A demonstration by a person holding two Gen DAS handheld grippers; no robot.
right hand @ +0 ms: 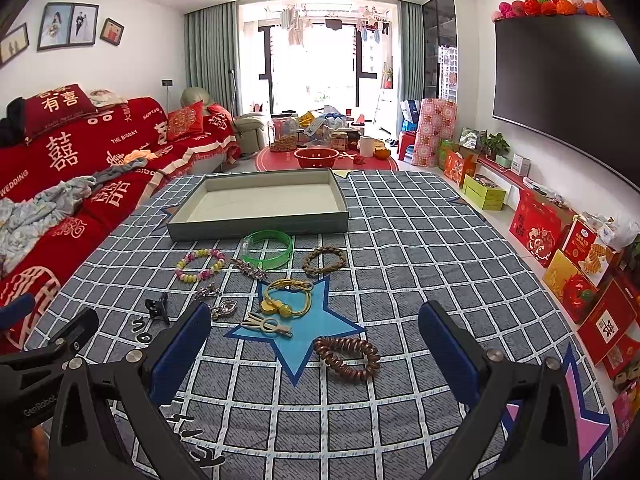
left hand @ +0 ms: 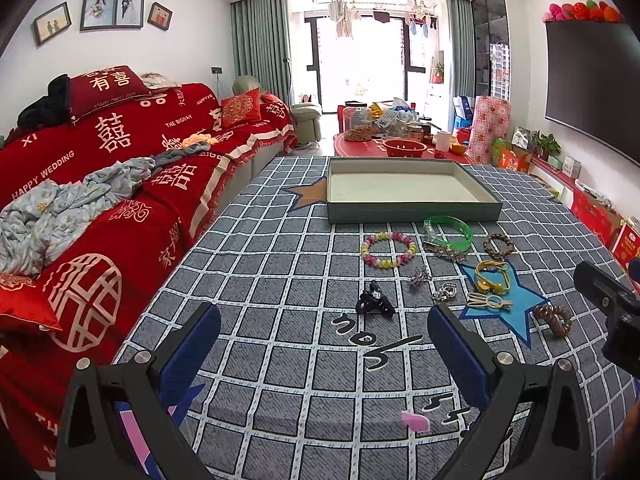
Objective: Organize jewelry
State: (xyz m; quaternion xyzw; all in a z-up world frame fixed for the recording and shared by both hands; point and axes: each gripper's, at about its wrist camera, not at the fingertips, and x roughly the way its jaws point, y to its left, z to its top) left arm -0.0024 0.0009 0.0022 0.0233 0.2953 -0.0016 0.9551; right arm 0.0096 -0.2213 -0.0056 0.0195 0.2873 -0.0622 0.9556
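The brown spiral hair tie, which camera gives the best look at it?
The right wrist view: the brown spiral hair tie lies whole and near, between the open fingers. The left wrist view shows it small, off toward the right edge.

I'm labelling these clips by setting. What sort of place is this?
Most likely a home living room: a sofa under red wedding covers, a large wall-mounted TV, and framed photos on the wall.
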